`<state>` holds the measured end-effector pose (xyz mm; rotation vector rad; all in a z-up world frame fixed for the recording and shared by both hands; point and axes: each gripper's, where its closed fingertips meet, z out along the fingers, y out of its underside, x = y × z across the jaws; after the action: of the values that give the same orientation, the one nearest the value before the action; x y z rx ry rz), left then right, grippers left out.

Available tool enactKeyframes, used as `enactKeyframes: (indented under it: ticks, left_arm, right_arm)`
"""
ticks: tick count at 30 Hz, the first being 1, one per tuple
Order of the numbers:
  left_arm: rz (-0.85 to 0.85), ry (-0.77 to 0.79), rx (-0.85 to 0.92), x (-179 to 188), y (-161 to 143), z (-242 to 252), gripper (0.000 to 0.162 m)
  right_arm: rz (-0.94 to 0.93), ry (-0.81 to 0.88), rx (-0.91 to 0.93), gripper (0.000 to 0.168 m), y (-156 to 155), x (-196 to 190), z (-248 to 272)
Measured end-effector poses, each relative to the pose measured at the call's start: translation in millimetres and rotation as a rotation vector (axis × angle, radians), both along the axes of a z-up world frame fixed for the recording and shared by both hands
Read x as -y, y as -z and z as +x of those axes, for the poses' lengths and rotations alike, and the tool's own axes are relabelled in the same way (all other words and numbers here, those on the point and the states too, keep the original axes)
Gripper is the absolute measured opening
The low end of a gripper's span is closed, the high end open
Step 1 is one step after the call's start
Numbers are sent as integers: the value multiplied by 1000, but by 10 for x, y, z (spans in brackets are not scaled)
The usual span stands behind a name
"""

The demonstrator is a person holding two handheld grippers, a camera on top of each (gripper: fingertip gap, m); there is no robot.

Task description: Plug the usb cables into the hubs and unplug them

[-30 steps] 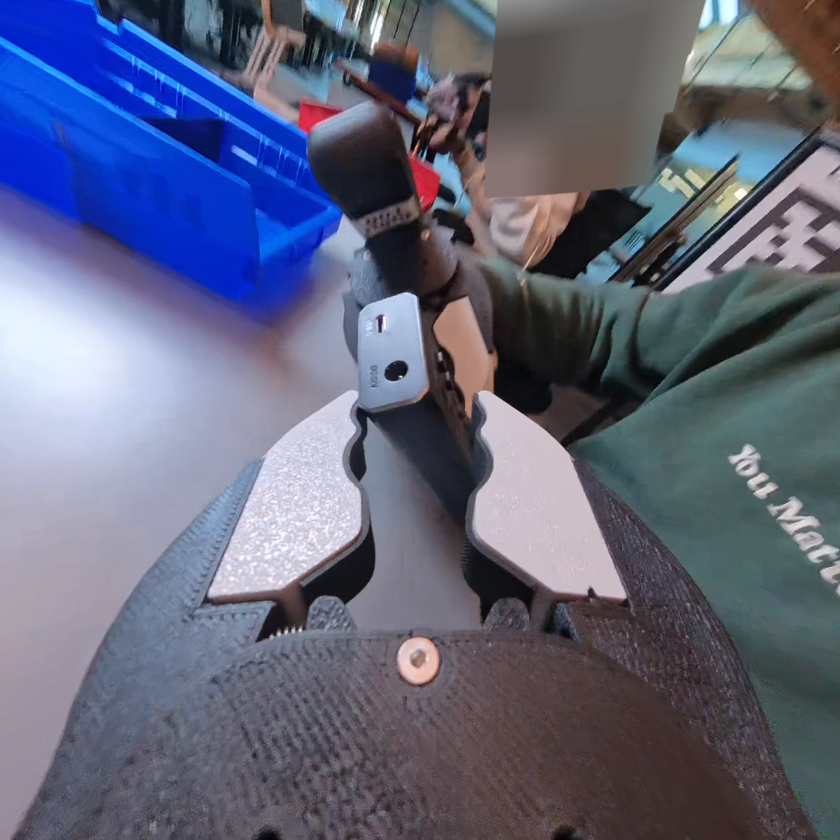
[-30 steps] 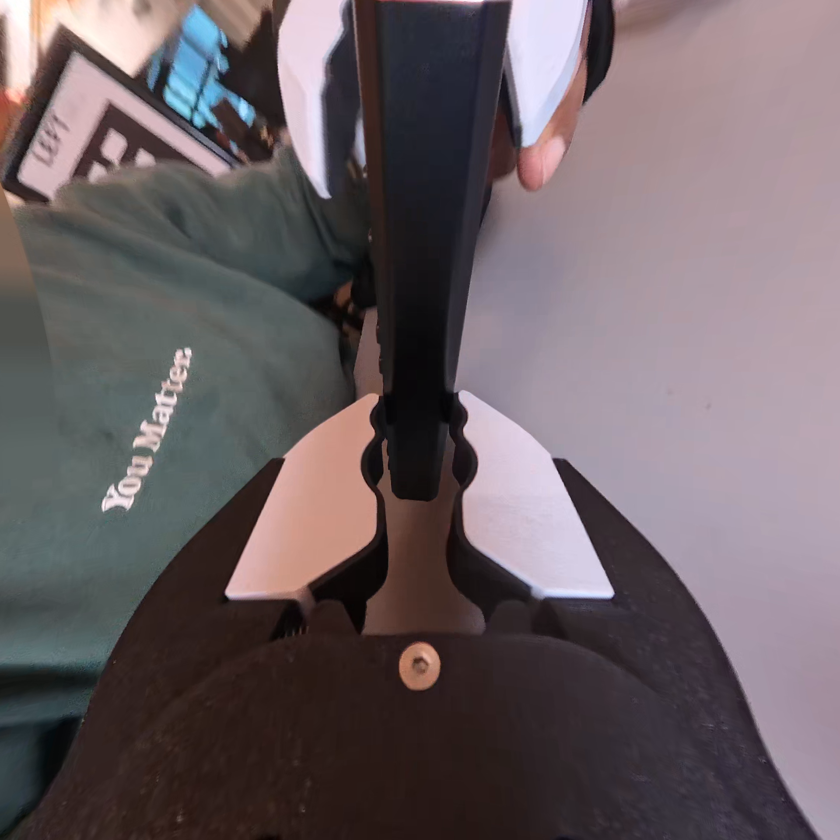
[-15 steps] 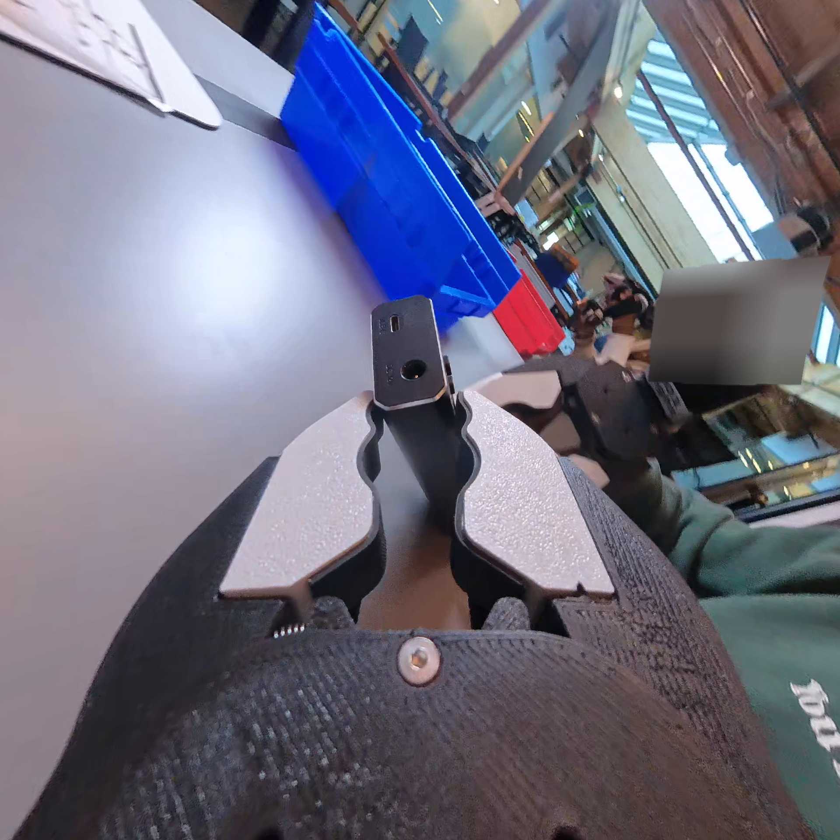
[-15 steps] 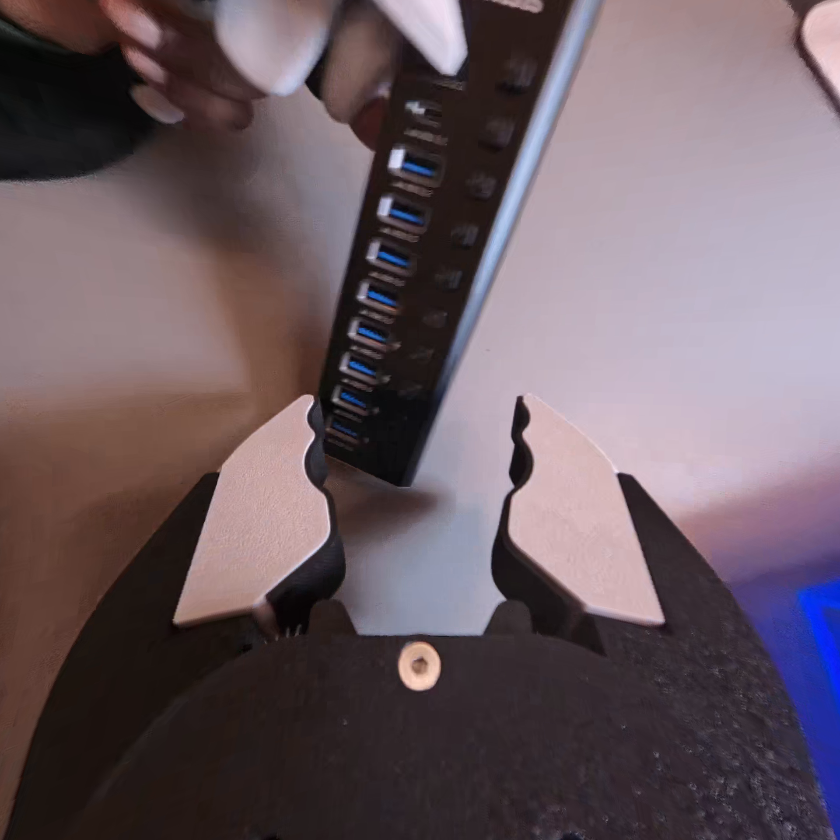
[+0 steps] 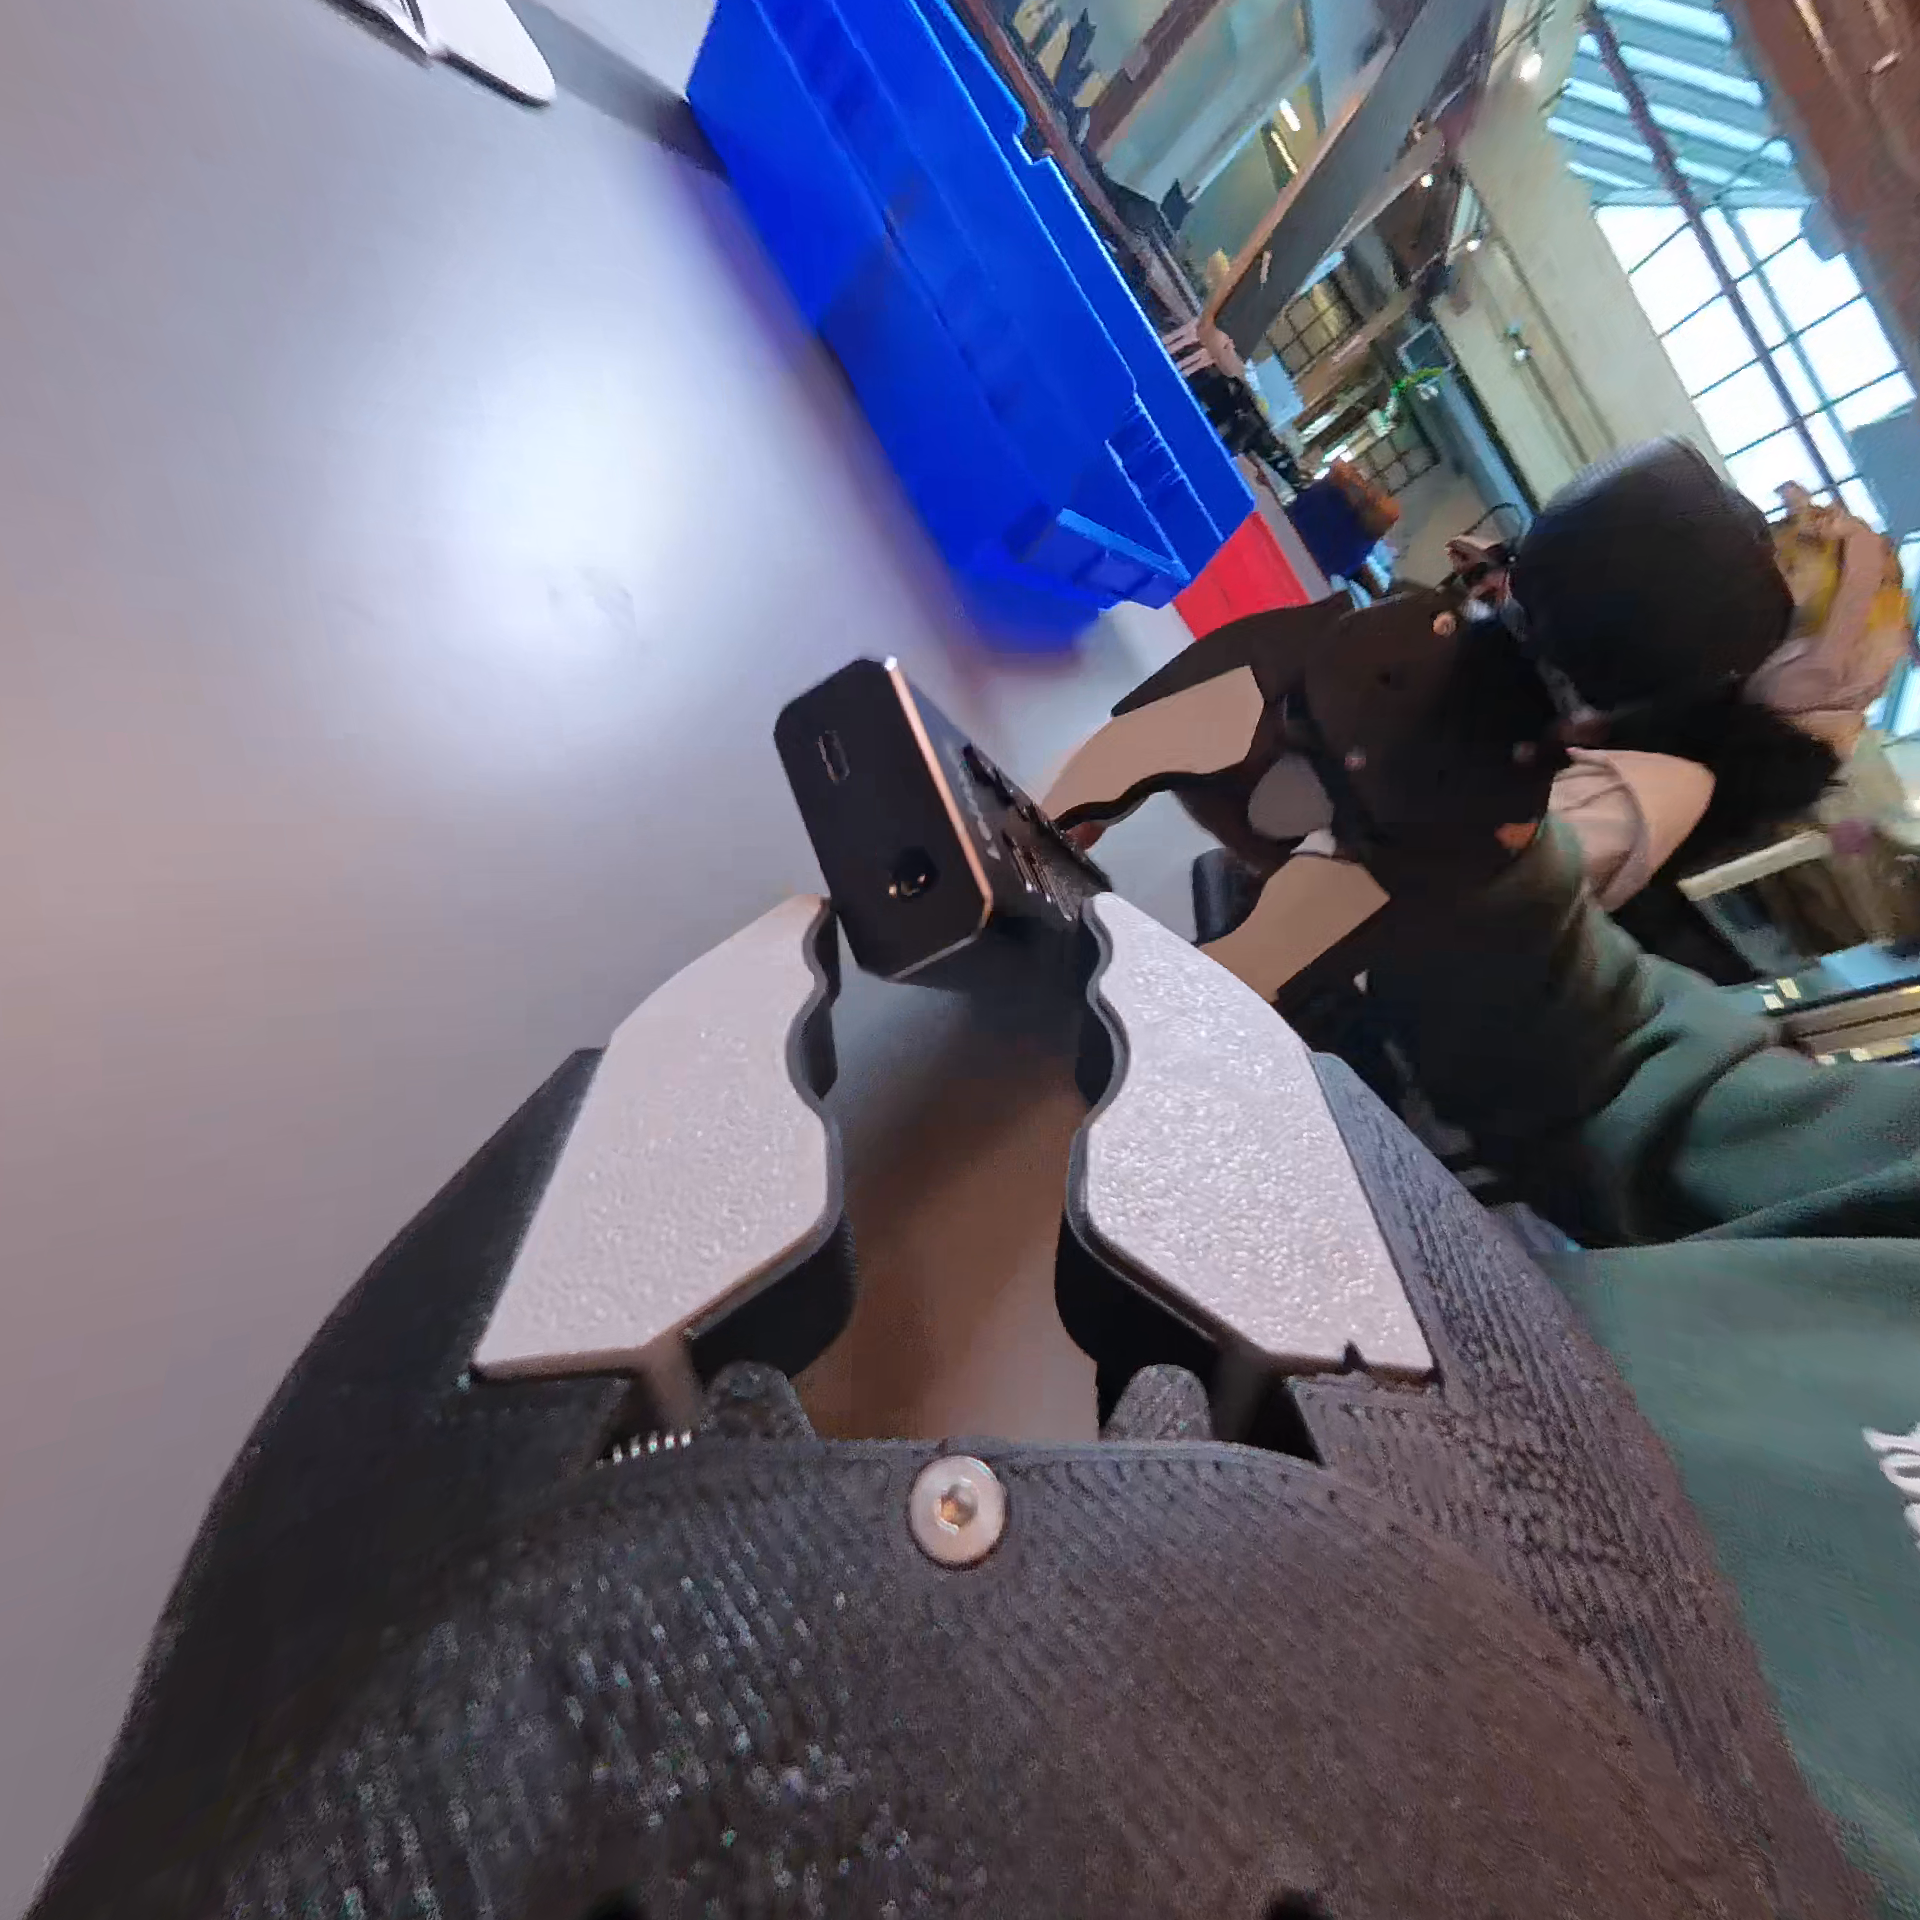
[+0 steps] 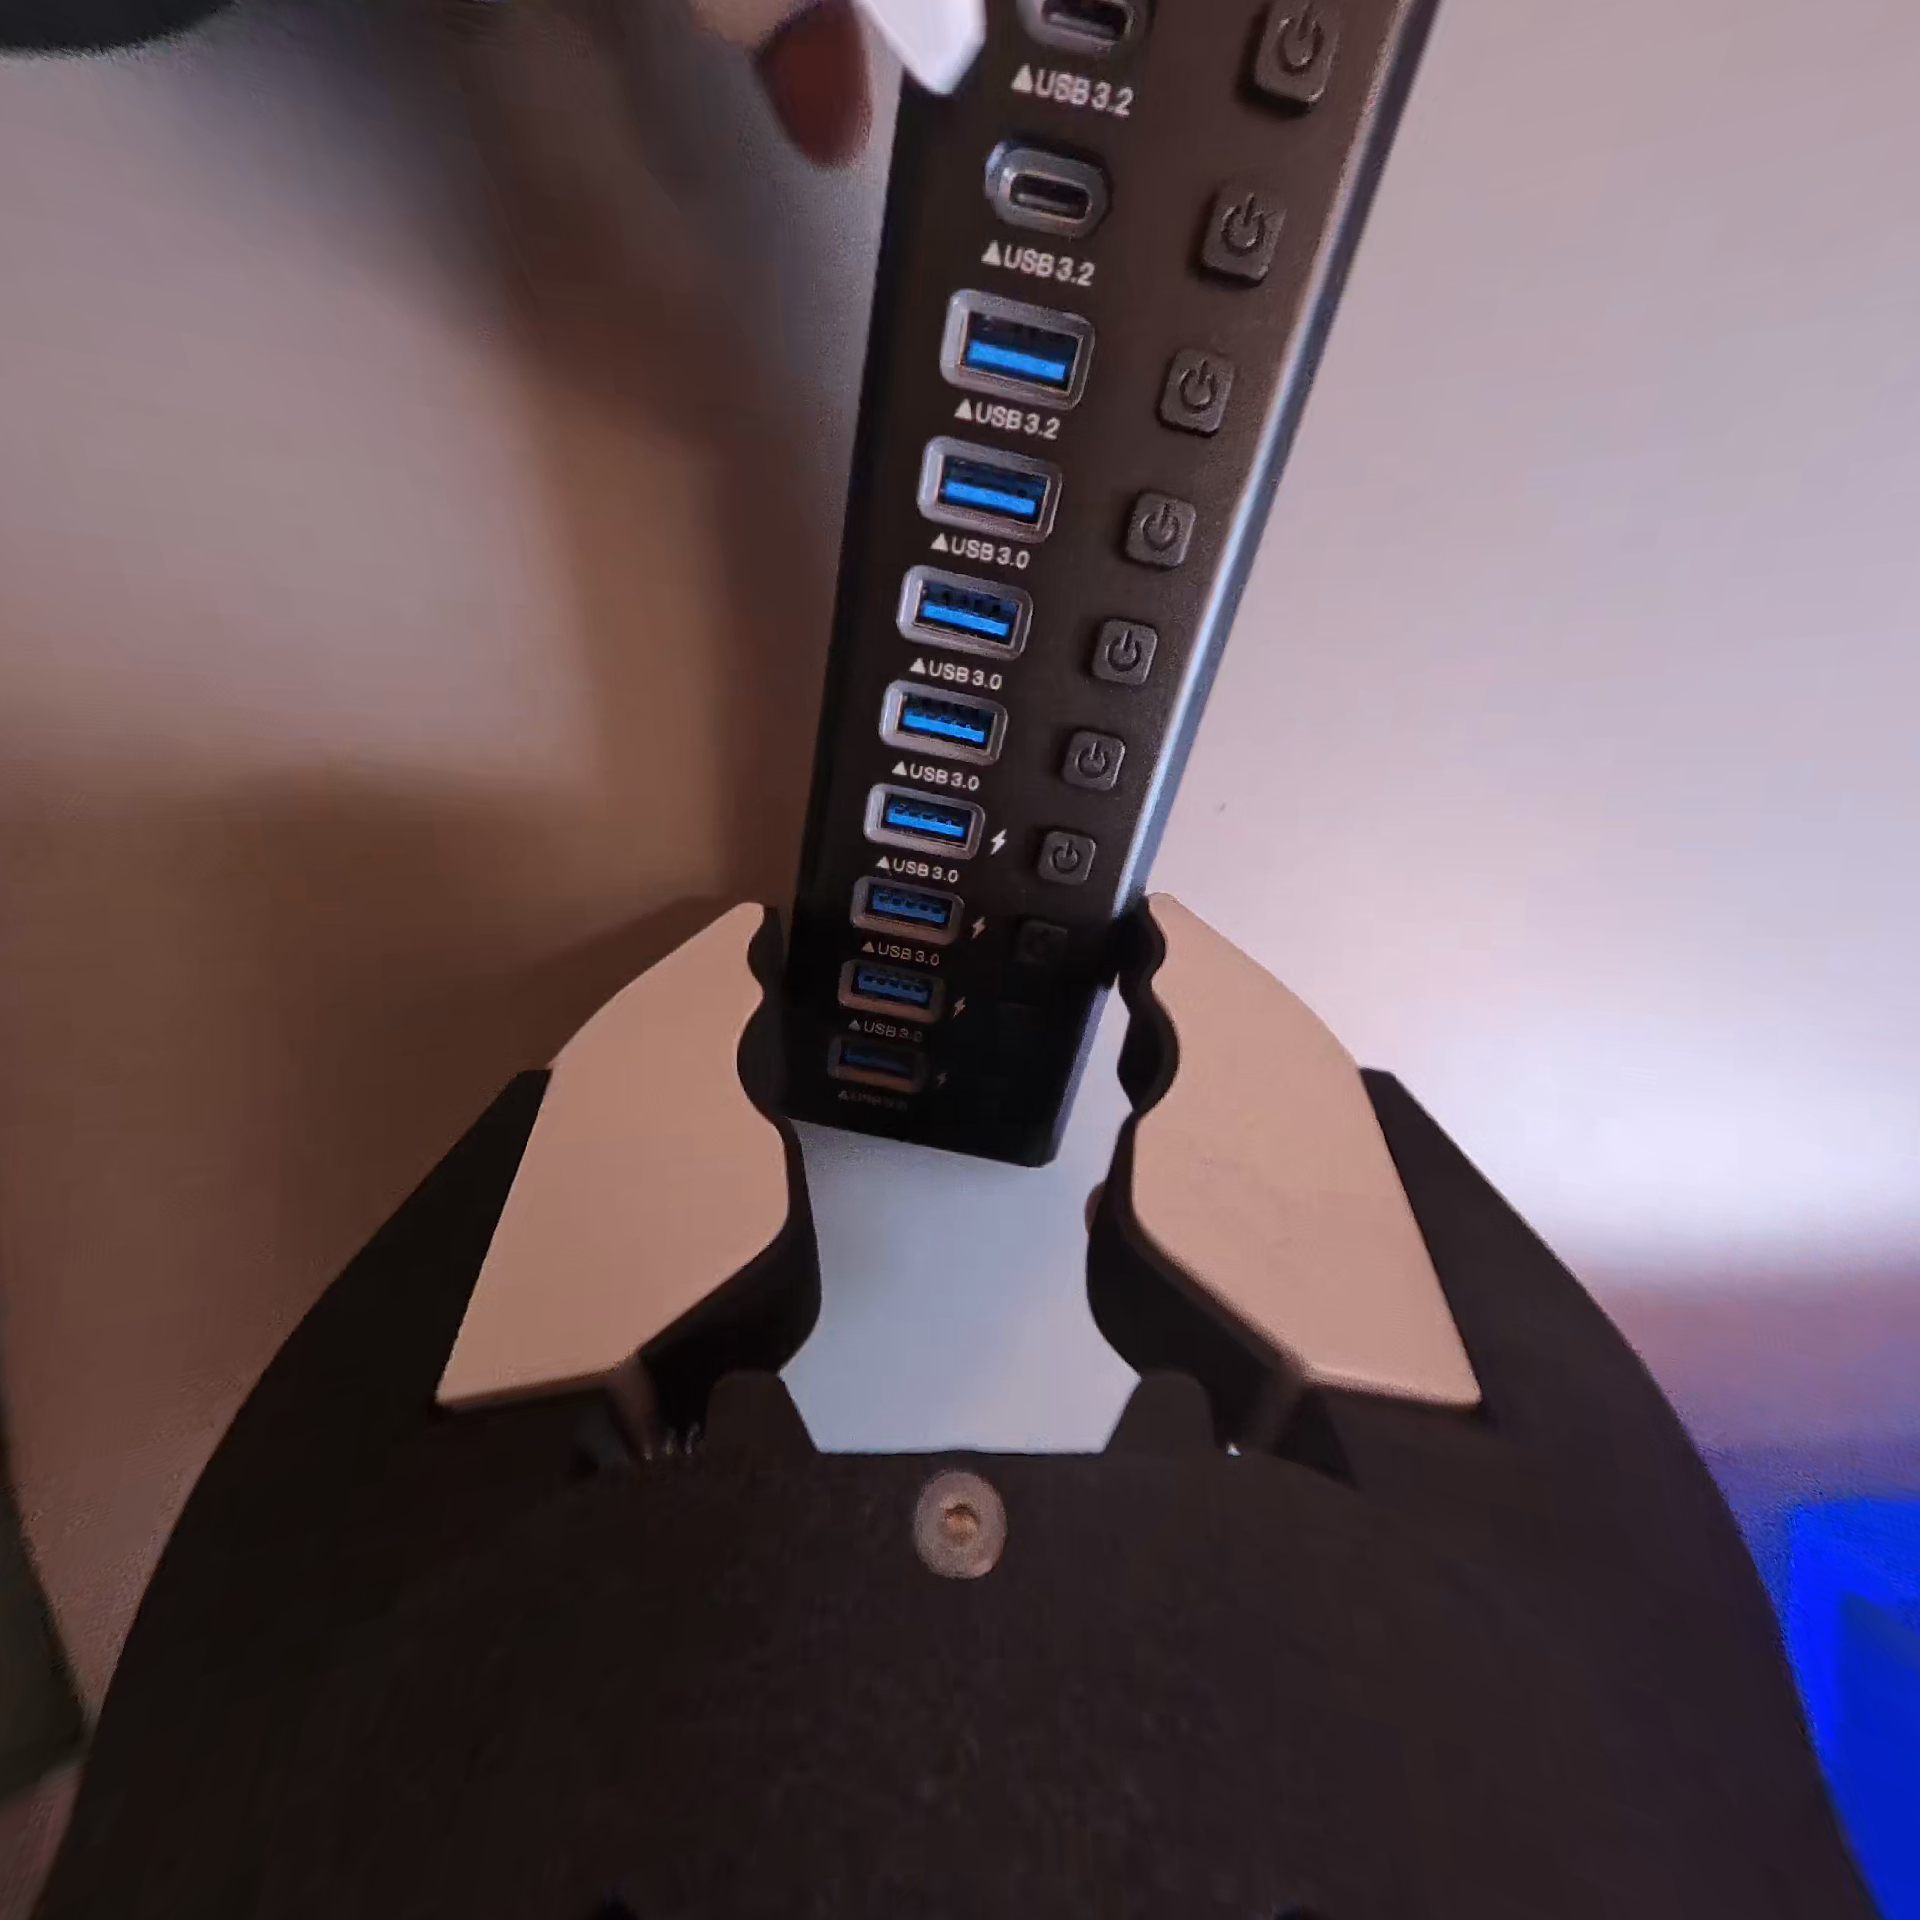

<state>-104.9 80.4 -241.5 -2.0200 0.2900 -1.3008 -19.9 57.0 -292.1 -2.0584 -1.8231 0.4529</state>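
A long black USB hub (image 6: pixel 1039 499) with a row of blue ports and round buttons is held off the grey table (image 6: pixel 1558 623) between both grippers. My right gripper (image 6: pixel 951 925) is shut across the width of its near end. In the left wrist view, my left gripper (image 5: pixel 956 914) has its tips against both sides of the hub's other end (image 5: pixel 883 821), which is tilted in the jaws. One white finger (image 6: pixel 935 42) of the left gripper shows at the hub's far end. No cable is in view, and the ports I see are empty.
Blue bins (image 5: pixel 987 343) and a red bin (image 5: pixel 1236 592) stand along the table's far side. A white sheet (image 5: pixel 468 52) lies at the far left. The person's green sleeve (image 5: pixel 1714 1091) is on the right. The tips of one gripper are about 10 centimetres away from the tips of the other.
My right gripper, open half a second ago, has closed on the hub's near end. The left jaws have widened a little and the hub has turned in them.
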Motion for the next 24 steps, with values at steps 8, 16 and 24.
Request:
enactKeyframes:
  ticks: [8, 16, 24]
  left_arm:
    - [435, -190, -359, -156, -657, -954, 43]
    - [272, -14, -1083, -610, -570, -2407, 36]
    - [-74, 399, -1403, -779, 387, -2925, 36]
  right_arm:
    - [-73, -192, 126, 61, -18, -82, 311]
    - [24, -285, 135, 61, 71, -193, 409]
    - [80, -142, -71, 65, -304, -140, 502]
